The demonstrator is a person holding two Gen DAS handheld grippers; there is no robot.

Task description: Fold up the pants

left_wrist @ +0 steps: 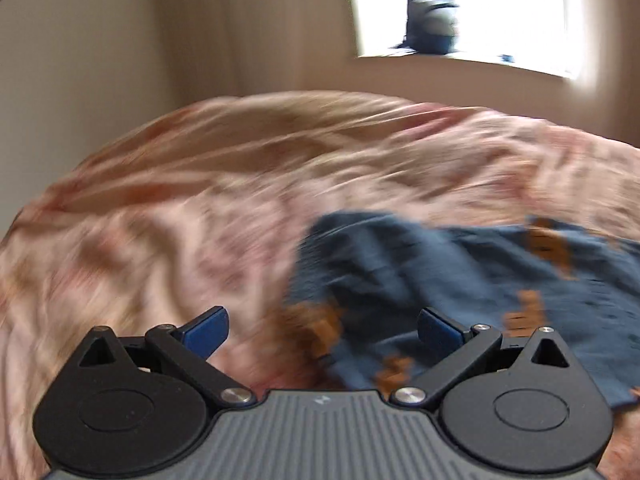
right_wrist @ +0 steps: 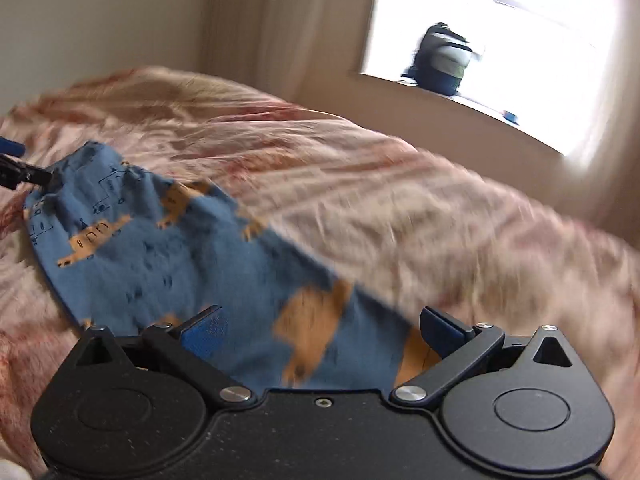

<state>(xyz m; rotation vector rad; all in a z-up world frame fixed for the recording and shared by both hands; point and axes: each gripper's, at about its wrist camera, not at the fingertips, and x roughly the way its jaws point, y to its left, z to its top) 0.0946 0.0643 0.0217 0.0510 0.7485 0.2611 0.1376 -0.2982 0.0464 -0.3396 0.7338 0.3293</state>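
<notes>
both the left tongs (left_wrist: pixel 322 330) and the right tongs (right_wrist: pixel 324 330) gape wide and empty above the small blue cotton pants with orange vehicle prints (right_wrist: pixel 160 252), lying at ten o'clock on the pink floral bedspread (right_wrist: pixel 400 208).

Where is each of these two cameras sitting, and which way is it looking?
Left wrist view: on the left gripper, looking along its open fingers, down over the blue pants on the pink bedspread.
Right wrist view: on the right gripper, open above the pants; the other gripper's tip shows far left.
Both share pants, bedspread and the backpack at the window.
</notes>
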